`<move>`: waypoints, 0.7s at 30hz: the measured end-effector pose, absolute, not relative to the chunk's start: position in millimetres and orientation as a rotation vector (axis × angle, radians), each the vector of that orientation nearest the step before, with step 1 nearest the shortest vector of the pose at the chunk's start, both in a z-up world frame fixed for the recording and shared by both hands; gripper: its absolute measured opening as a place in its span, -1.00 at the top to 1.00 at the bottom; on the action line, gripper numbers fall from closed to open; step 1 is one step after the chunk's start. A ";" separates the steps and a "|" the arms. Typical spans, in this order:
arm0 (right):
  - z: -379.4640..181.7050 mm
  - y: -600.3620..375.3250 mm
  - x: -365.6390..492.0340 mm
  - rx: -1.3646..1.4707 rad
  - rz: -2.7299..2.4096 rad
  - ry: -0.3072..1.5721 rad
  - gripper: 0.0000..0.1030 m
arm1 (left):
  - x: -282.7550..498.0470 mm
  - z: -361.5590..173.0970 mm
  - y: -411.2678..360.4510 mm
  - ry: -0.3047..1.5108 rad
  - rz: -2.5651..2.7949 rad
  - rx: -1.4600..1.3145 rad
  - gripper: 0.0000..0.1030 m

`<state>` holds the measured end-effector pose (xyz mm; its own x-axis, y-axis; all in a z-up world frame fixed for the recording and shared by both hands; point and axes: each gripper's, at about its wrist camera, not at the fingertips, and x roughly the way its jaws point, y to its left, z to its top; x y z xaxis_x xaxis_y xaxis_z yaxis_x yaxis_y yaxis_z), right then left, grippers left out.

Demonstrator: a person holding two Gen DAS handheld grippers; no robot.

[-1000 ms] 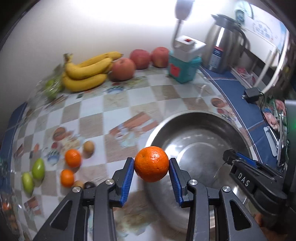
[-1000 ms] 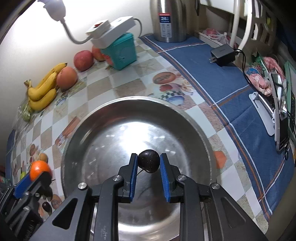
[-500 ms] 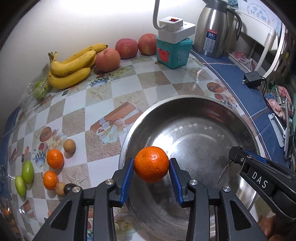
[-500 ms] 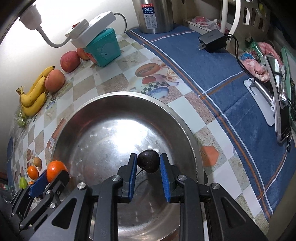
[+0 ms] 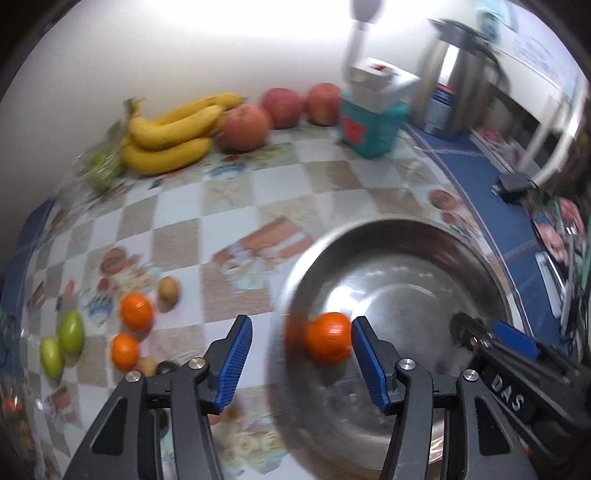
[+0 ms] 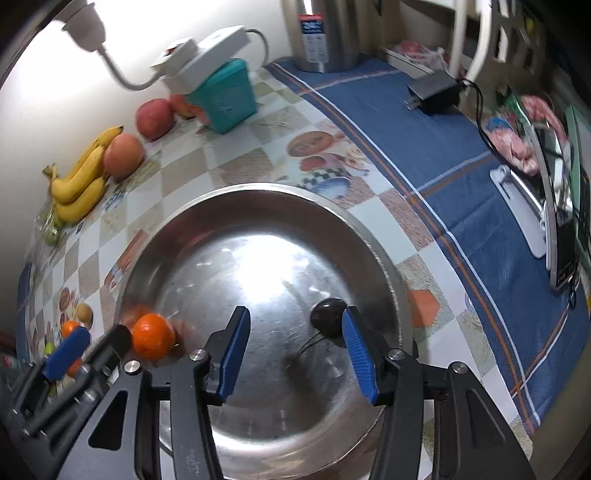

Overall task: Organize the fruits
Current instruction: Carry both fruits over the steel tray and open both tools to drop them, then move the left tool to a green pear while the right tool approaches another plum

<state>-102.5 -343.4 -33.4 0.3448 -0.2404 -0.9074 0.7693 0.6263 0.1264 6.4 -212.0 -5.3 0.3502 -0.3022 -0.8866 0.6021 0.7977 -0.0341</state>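
My left gripper [image 5: 301, 332] hangs over the left edge of the steel bowl [image 5: 406, 225], and its jaws are opening. The orange [image 5: 328, 341] has left the pads and sits low in the bowl, close to the right finger, blurred. My right gripper [image 6: 295, 317] is above the bowl [image 6: 258, 188] and its jaws are also opening. A dark round fruit with a thin stem [image 6: 328, 314] lies in the bowl just by the right finger, free of the pads. In the right wrist view the orange [image 6: 153, 336] rests at the bowl's left side, beside the left gripper [image 6: 74, 347].
Bananas [image 5: 170, 133] and three apples [image 5: 245, 125] line the back wall. Small oranges [image 5: 136, 311], green fruits [image 5: 71, 332] and brown fruits [image 5: 168, 290] lie on the checked cloth at left. A teal box [image 5: 373, 129], a kettle [image 6: 325, 33] and a charger [image 6: 432, 90] stand behind.
Both grippers have opened. The orange dropped from the left pads into the bowl, and the dark fruit dropped from the right pads onto the bowl's floor.
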 end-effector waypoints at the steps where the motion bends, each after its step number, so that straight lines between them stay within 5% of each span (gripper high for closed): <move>1: -31.4 -339.0 -100.2 0.589 -0.708 1.021 -0.09 | 10.8 -4.4 -205.3 1.077 -0.570 0.303 -0.19; 3: -28.9 -332.3 -96.9 0.556 -0.707 1.026 -0.31 | 22.0 -4.5 -187.2 1.117 -0.477 0.273 -0.22; 8: -26.4 -312.4 -87.5 0.500 -0.640 1.041 -0.34 | 44.8 -13.4 -140.9 1.203 -0.293 0.205 -0.36; 10: -27.3 -305.6 -85.4 0.486 -0.627 1.049 -0.44 | 53.0 -18.7 -118.2 1.239 -0.225 0.153 -0.55; 12: -28.4 -299.0 -83.9 0.475 -0.621 1.054 -0.61 | 58.4 -24.5 -101.0 1.262 -0.154 0.130 -0.99; 21: -34.3 -284.8 -78.9 0.450 -0.580 1.069 -0.69 | 63.2 -30.8 -50.8 1.285 -0.060 0.046 -1.00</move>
